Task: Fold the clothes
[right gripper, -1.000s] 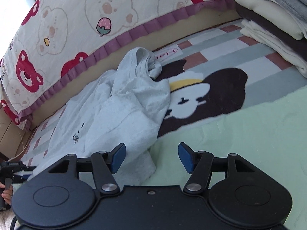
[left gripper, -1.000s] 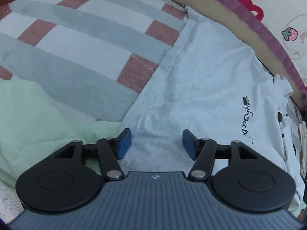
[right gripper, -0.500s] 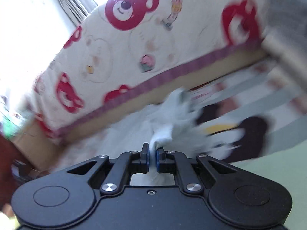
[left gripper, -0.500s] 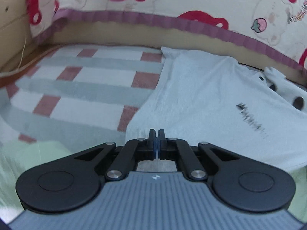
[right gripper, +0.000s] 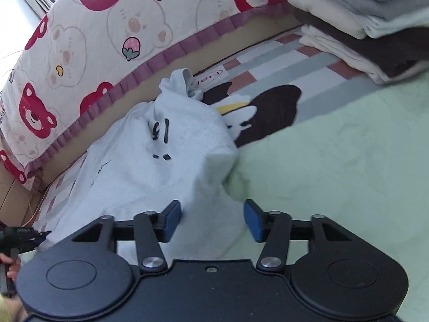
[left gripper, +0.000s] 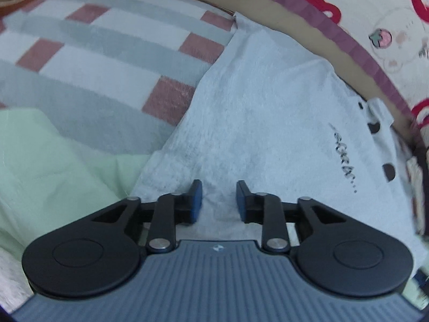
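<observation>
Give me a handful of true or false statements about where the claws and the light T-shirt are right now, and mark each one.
1. Both claws are open. True: the left claw and the right claw each show a gap between their pads.
2. The white T-shirt lies perfectly flat. False: its right part is bunched up.
3. A stack of folded clothes sits at the far right. True.
4. The left claw hovers over the green blanket. False: it is over the T-shirt.
5. The rug is plain blue. False: it has grey, white and reddish blocks.
</observation>
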